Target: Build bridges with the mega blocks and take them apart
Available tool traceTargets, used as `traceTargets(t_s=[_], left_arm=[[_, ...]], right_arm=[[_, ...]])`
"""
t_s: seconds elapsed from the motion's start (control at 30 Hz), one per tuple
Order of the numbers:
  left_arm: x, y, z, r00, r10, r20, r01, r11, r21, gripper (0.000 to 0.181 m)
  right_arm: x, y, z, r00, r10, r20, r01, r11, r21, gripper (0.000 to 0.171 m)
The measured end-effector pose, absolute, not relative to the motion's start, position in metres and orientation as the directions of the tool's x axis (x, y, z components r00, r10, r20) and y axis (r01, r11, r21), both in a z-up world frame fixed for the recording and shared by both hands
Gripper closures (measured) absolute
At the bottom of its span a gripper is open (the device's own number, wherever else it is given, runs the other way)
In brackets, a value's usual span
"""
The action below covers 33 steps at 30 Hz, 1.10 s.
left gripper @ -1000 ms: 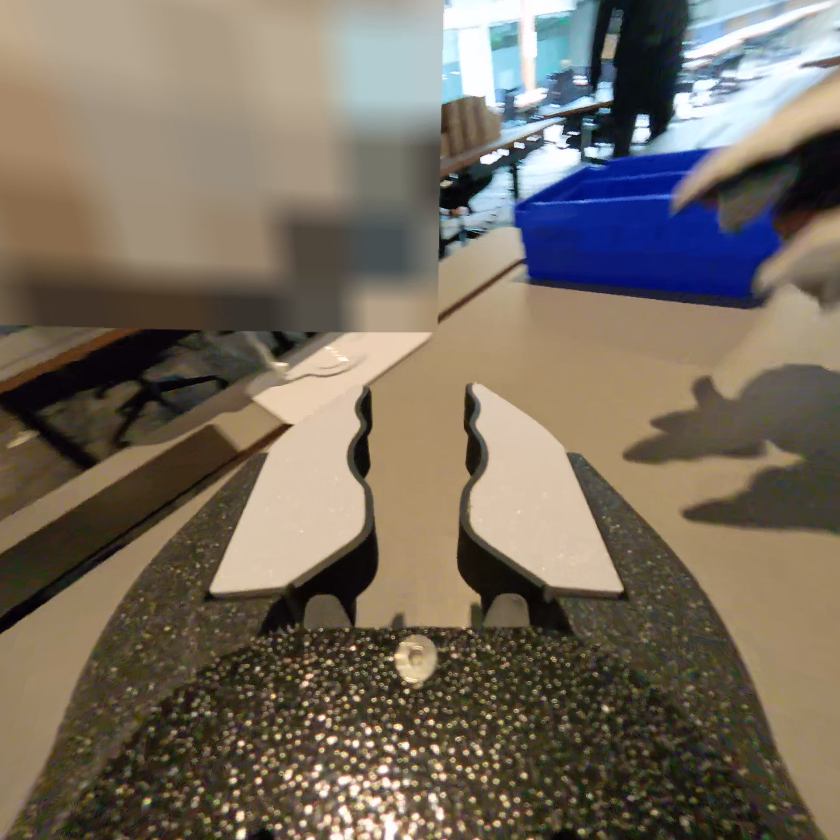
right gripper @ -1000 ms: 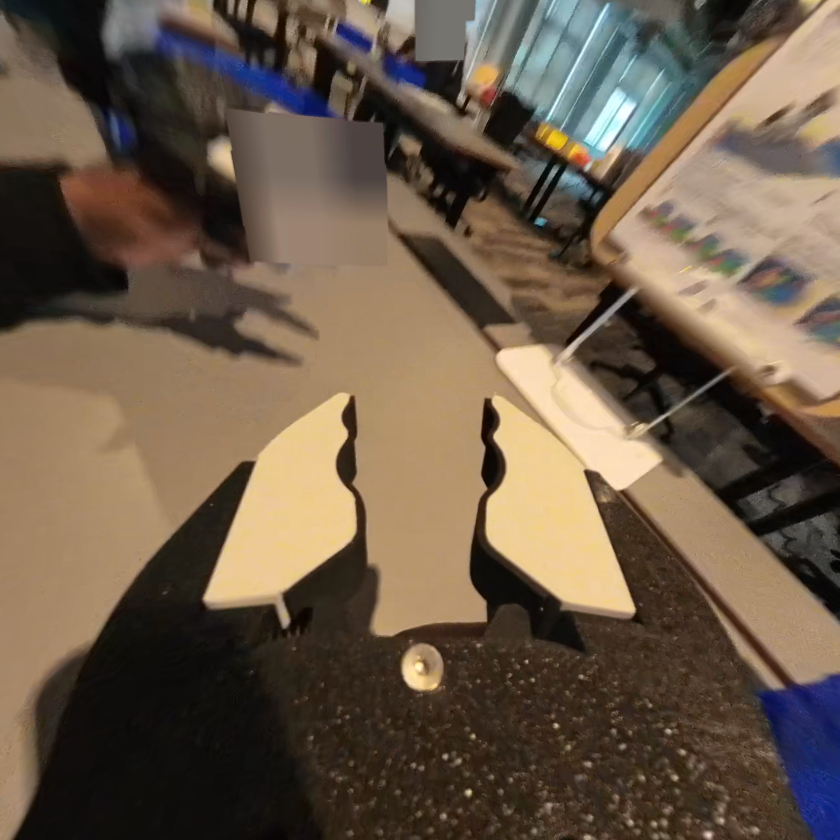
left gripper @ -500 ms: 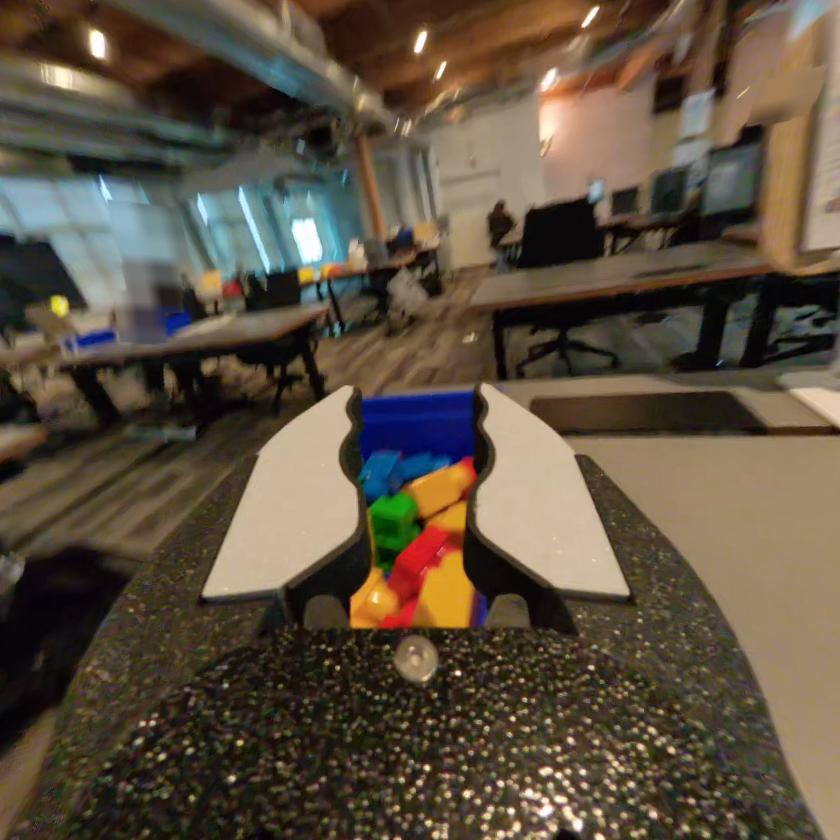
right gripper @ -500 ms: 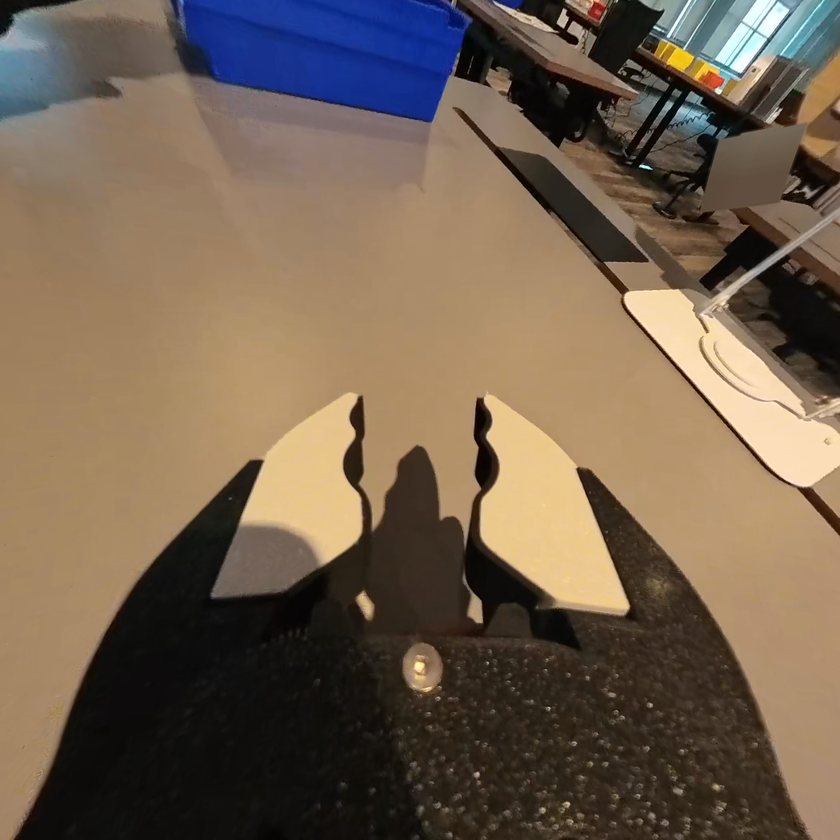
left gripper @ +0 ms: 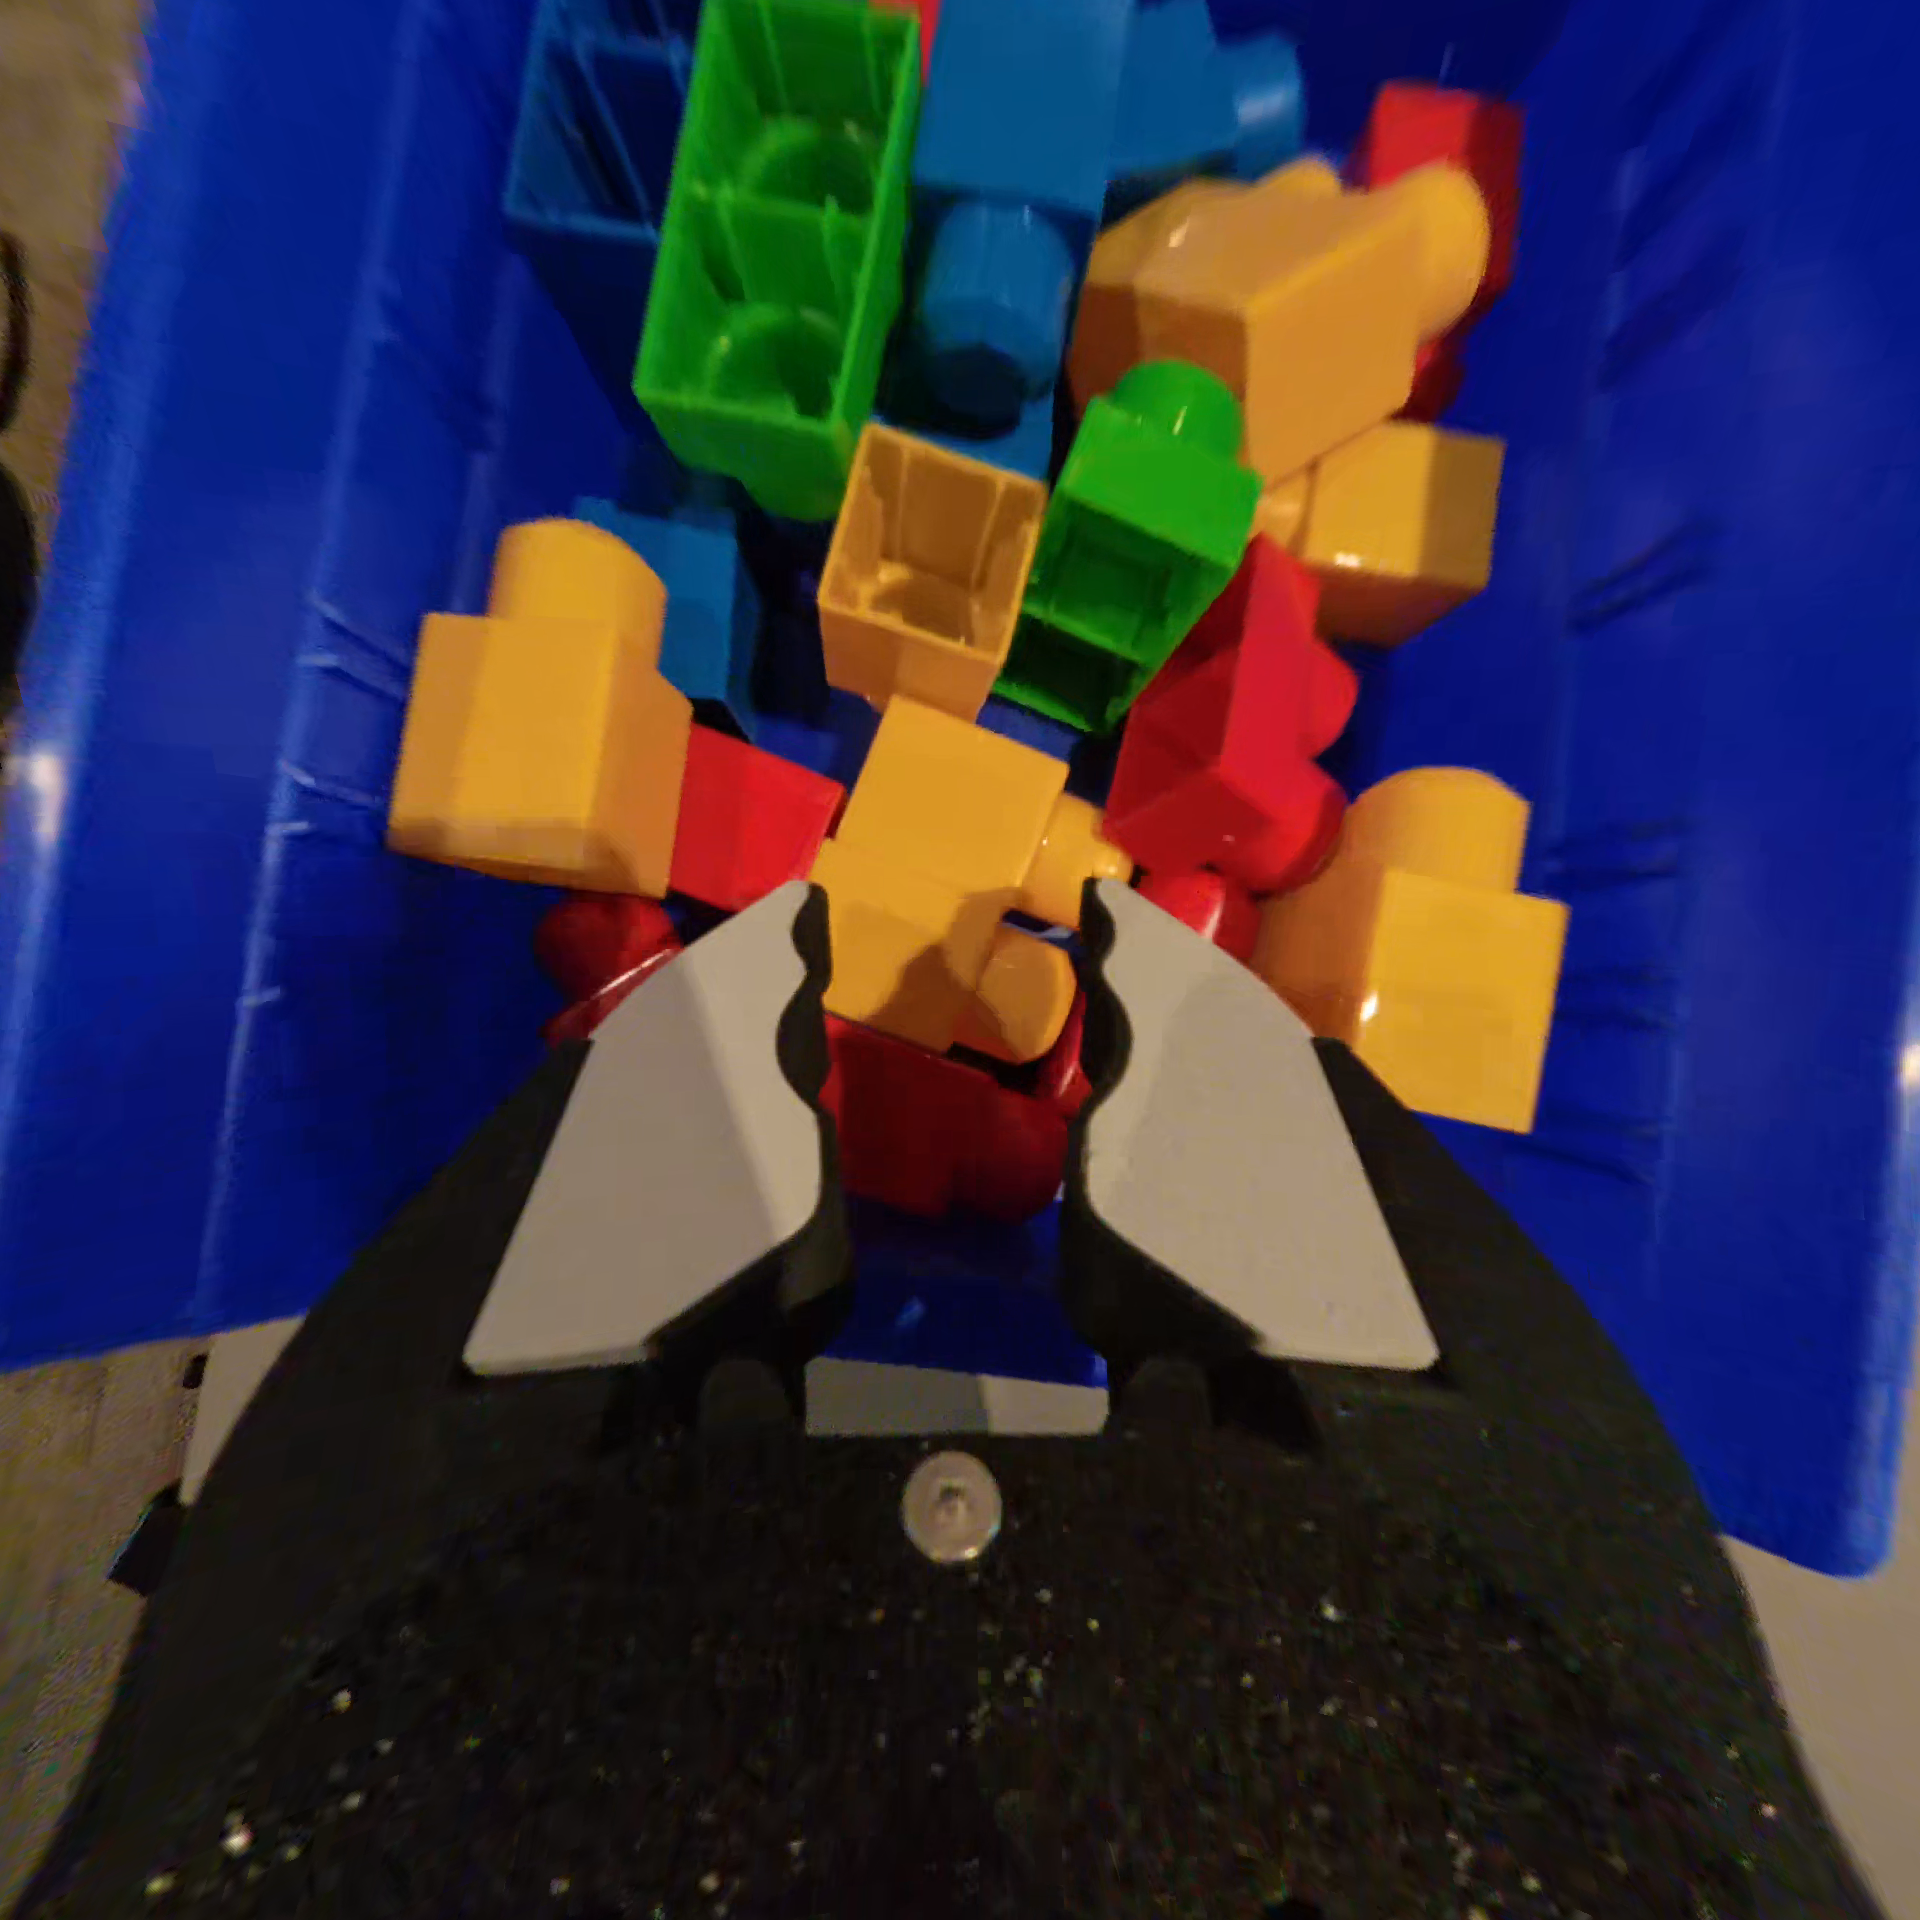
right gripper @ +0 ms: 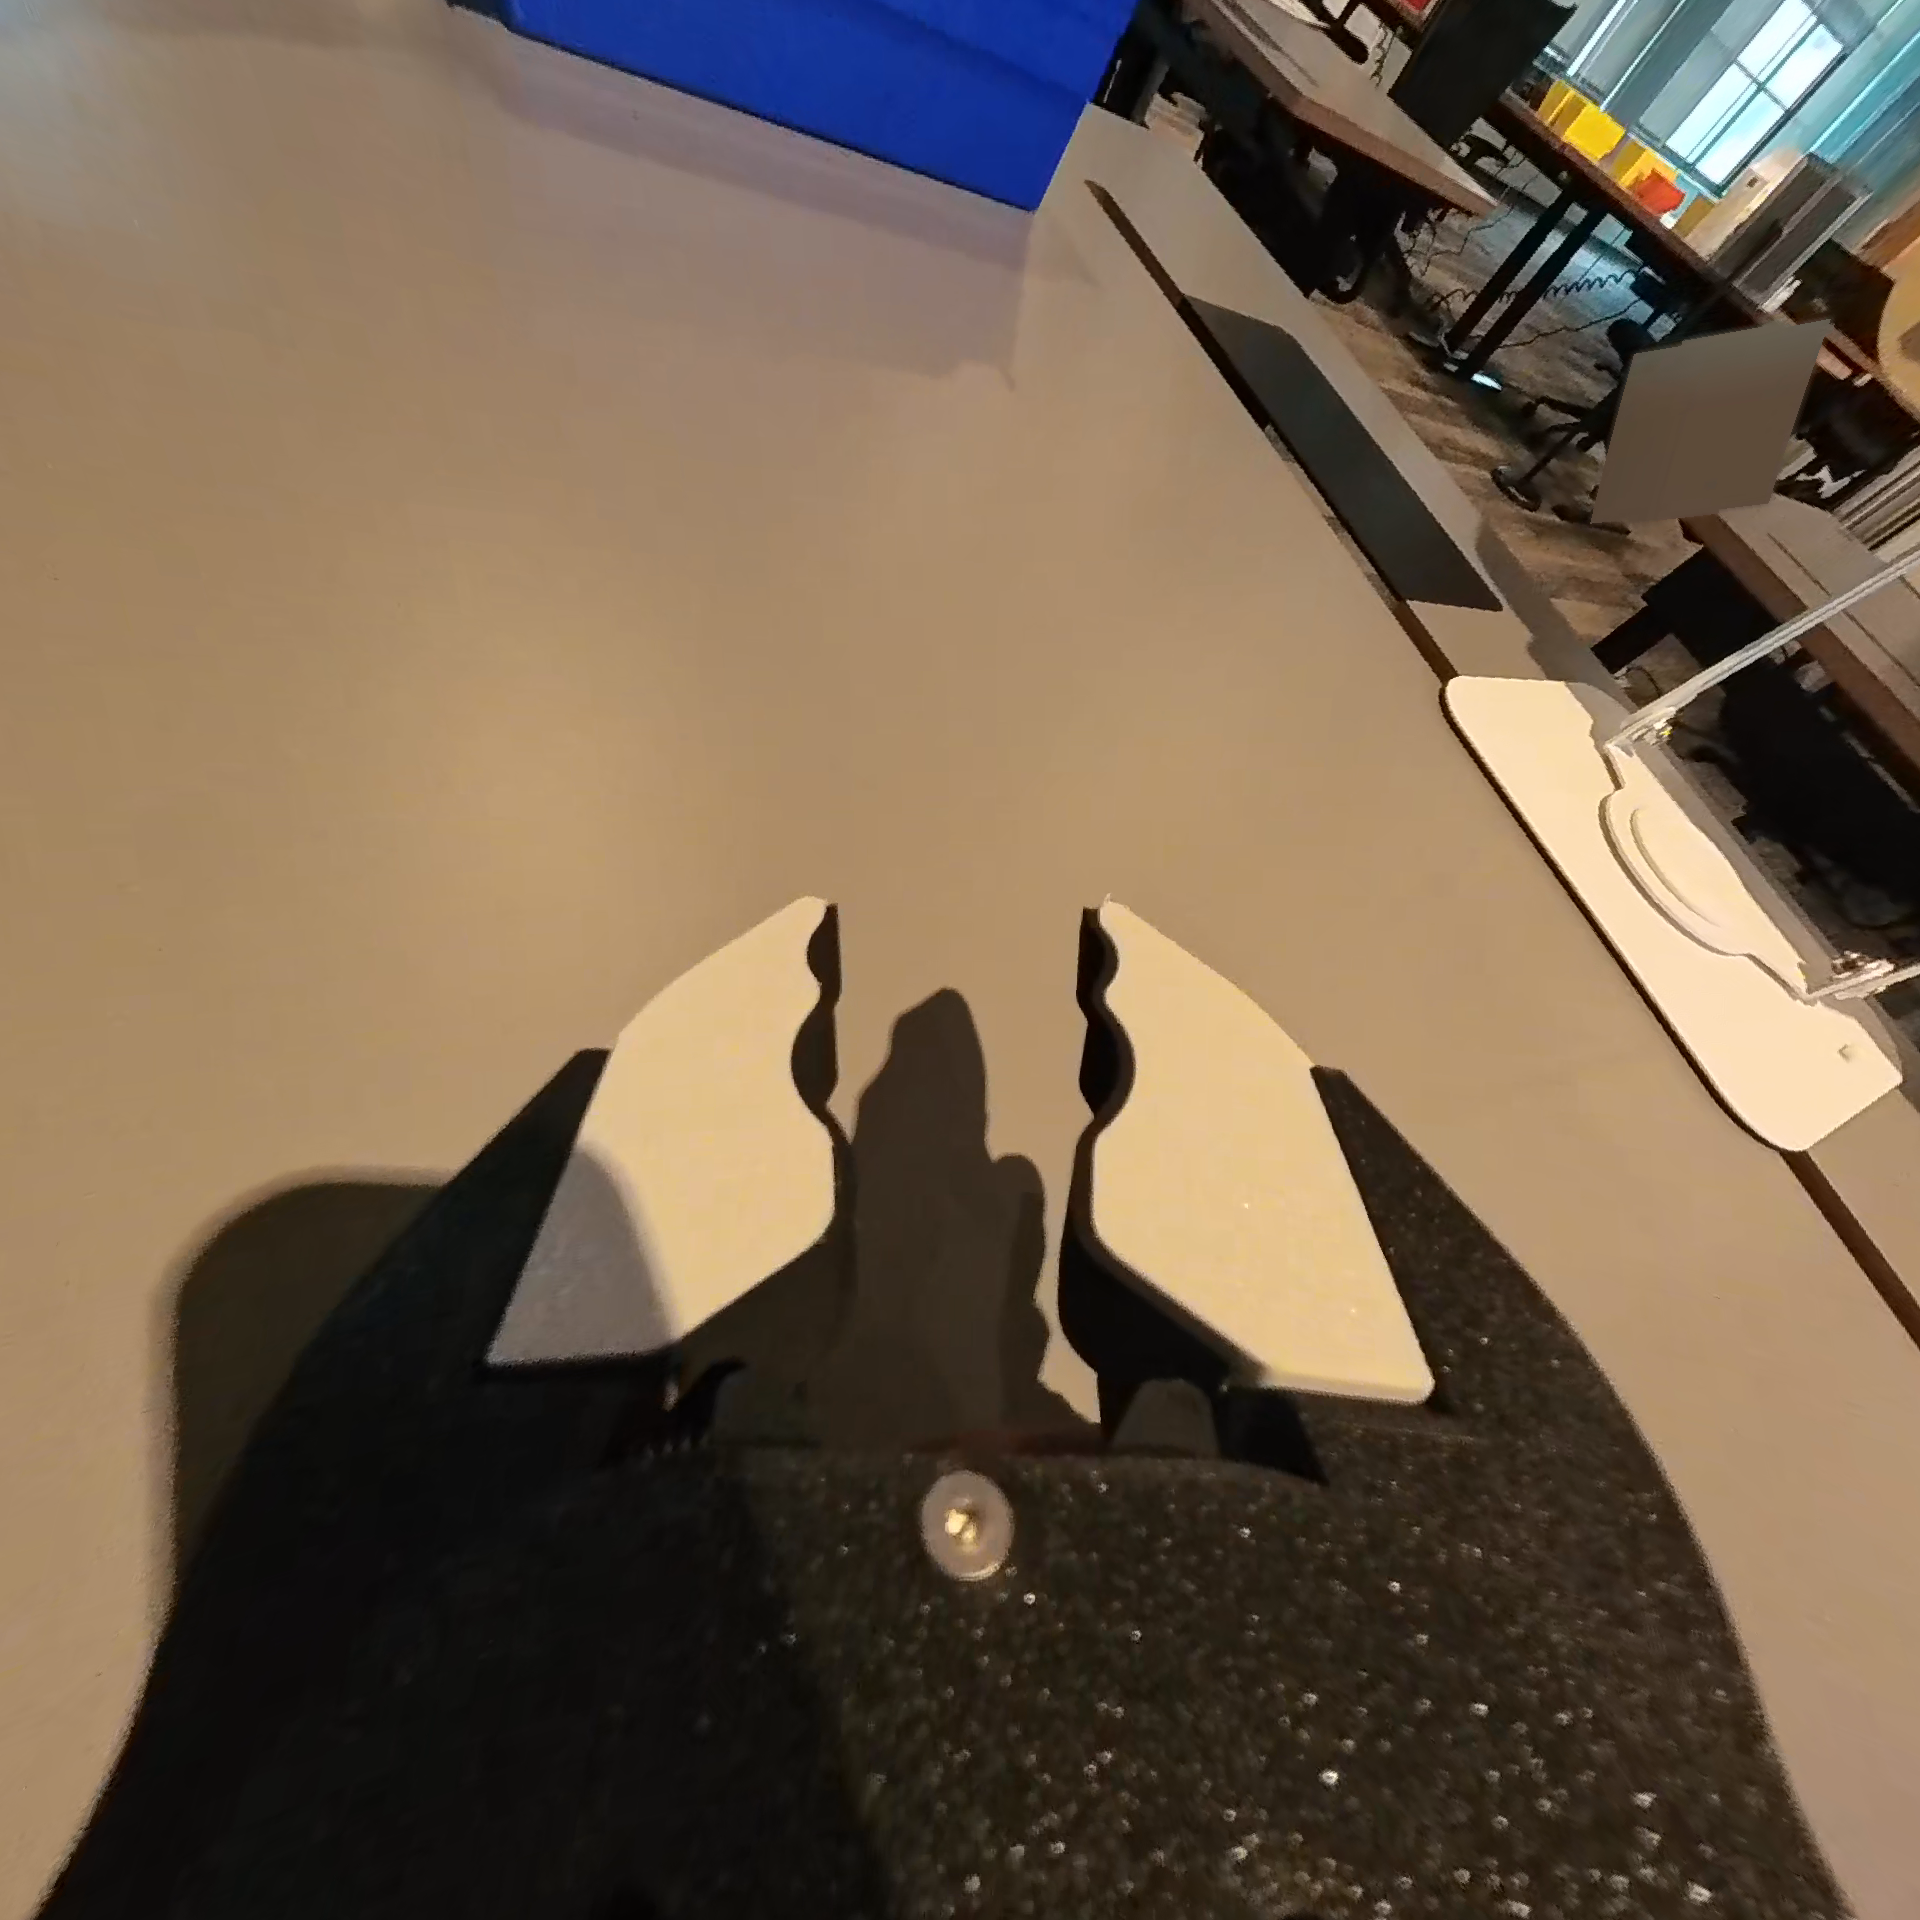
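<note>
Left gripper: pointed down into blue bin, jaws apart over a yellow block; earlier aimed level at the bin.
Right gripper: spread, empty, over grey table, unchanged.
Mega blocks: heaped in bin.

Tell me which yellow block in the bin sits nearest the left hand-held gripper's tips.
The yellow block lying between the open fingertips of the left hand-held gripper, atop a red block. The other yellow ones lie off to either side or deeper in the blue bin.
</note>
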<state>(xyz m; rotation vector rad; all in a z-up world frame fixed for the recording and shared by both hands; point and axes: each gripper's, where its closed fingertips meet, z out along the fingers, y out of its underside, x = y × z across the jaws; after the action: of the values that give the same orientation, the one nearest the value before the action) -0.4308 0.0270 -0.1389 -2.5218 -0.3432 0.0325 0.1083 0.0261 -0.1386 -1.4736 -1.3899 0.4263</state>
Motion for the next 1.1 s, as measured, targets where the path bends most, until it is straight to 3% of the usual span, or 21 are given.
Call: traceTargets(t_s=[0.07, 0.33, 0.6, 0.83, 1.1], left_arm=[[-0.437, 0.027, -0.150, 0.968, 0.248, 0.031, 0.227, -0.821, -0.524, 0.139], [-0.438, 0.023, -0.155, 0.987, 0.120, -0.109, 0.069, -0.918, -0.390, 0.122], [-0.446, 0.023, -0.157, 0.968, 0.067, -0.240, 0.001, -0.963, -0.268, 0.133], [-0.443, 0.023, -0.153, 0.979, 0.100, -0.177, 0.045, -0.955, -0.293, 0.142], [-0.440, 0.022, -0.117, 0.970, 0.148, -0.192, 0.049, -0.894, -0.444, 0.142]], right_arm=[[0.108, 0.026, -0.138, 0.270, 0.886, 0.378, 0.526, 0.193, -0.828, 0.128], [0.108, 0.024, -0.141, 0.257, 0.878, 0.403, 0.544, 0.214, -0.812, 0.128], [0.107, 0.022, -0.142, 0.245, 0.877, 0.413, 0.550, 0.225, -0.804, 0.128], [0.107, 0.022, -0.142, 0.243, 0.875, 0.418, 0.552, 0.230, -0.802, 0.128], [0.107, 0.023, -0.142, 0.246, 0.874, 0.419, 0.554, 0.228, -0.800, 0.128]])
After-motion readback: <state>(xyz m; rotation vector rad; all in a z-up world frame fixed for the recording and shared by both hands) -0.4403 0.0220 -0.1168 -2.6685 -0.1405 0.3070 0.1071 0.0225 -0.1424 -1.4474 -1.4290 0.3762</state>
